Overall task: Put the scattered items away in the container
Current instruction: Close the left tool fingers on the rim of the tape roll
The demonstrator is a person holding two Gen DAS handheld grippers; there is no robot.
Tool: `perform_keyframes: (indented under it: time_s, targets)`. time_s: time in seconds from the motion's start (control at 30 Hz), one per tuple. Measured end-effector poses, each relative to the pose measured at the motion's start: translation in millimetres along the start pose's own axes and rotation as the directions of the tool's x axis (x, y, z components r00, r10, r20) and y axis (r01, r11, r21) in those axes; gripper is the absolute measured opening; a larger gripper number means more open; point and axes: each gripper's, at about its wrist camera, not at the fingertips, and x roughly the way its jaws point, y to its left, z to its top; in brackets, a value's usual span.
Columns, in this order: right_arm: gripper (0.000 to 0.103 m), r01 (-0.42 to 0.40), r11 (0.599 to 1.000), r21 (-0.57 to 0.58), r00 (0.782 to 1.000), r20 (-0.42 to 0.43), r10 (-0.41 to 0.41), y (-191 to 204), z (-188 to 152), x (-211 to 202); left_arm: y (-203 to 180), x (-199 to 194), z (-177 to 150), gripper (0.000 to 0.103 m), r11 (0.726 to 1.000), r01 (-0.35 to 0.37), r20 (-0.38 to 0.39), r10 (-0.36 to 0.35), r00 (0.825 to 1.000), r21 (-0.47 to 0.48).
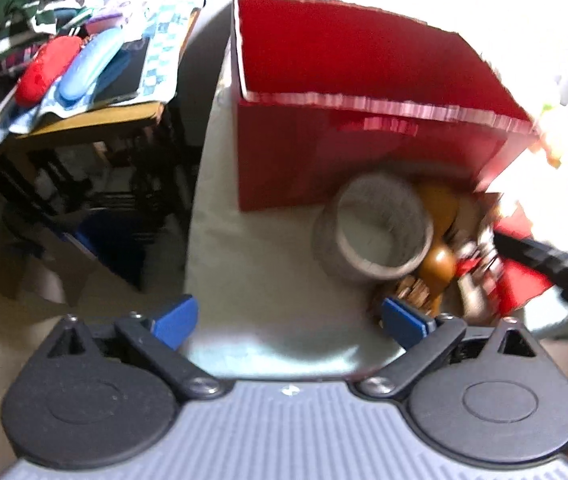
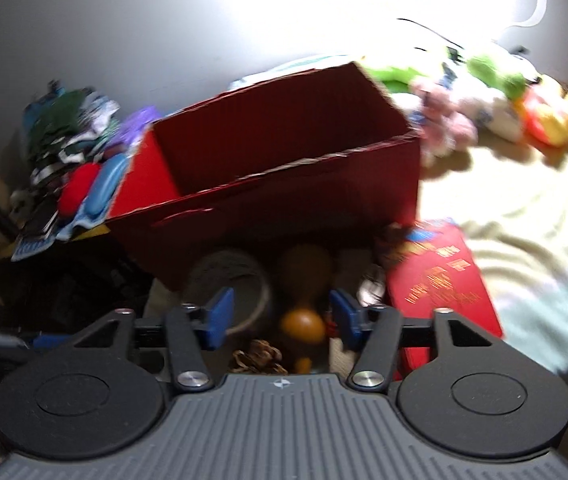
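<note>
Both grippers wide open, nothing held: left gripper point(image 1: 290, 318), right gripper point(image 2: 279, 318). Red box point(image 1: 344, 156) upper-center frame; tape roll point(image 1: 376, 230) & wooden gourd point(image 2: 304, 292) just below it, mid-frame.

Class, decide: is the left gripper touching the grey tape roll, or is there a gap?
Apart. The left wrist view shows the left gripper open, its blue fingertips short of the grey tape roll, with bare pale cloth between them.
</note>
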Motion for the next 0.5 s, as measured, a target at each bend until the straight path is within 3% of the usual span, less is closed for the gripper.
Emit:
perform_keyframes:
  time_s: [0.13, 0.23, 0.3, 0.37, 0.43, 0.5]
  targets:
    - [0.039, -0.057, 0.998, -0.004, 0.998, -0.035, 0.057, 1, 3, 20, 0, 9, 7, 0.098, 0.998, 0.049, 0.027, -0.049, 0.998, -0.027]
    - [0.026, -0.081, 0.997, -0.013, 0.995, -0.057, 0.08, 2, 5, 31, -4, 24, 12, 0.096, 0.999, 0.037, 0.007, -0.037, 0.999, -0.025]
    - [0.026, -0.091, 0.996, -0.017, 0.993, -0.072, 0.089, 1, 6, 37, -4, 33, 15, 0.085, 0.999, 0.041, -0.015, -0.041, 0.999, -0.031]
    - [0.025, -0.116, 0.993, -0.021, 0.99, -0.083, 0.114, 1, 7, 42, -3, 40, 18, 0.067, 0.999, 0.038, -0.035, -0.039, 0.999, -0.035]
    - [0.025, -0.12, 0.992, -0.039, 0.989, -0.095, 0.116, 3, 8, 47, 0, 46, 20, 0.075, 0.998, 0.031, -0.048, -0.034, 0.998, -0.052]
    - [0.025, -0.115, 0.992, -0.055, 0.988, -0.113, 0.109, 5, 9, 54, 2, 48, 22, 0.076, 0.997, 0.037, -0.059, -0.041, 0.997, -0.074]
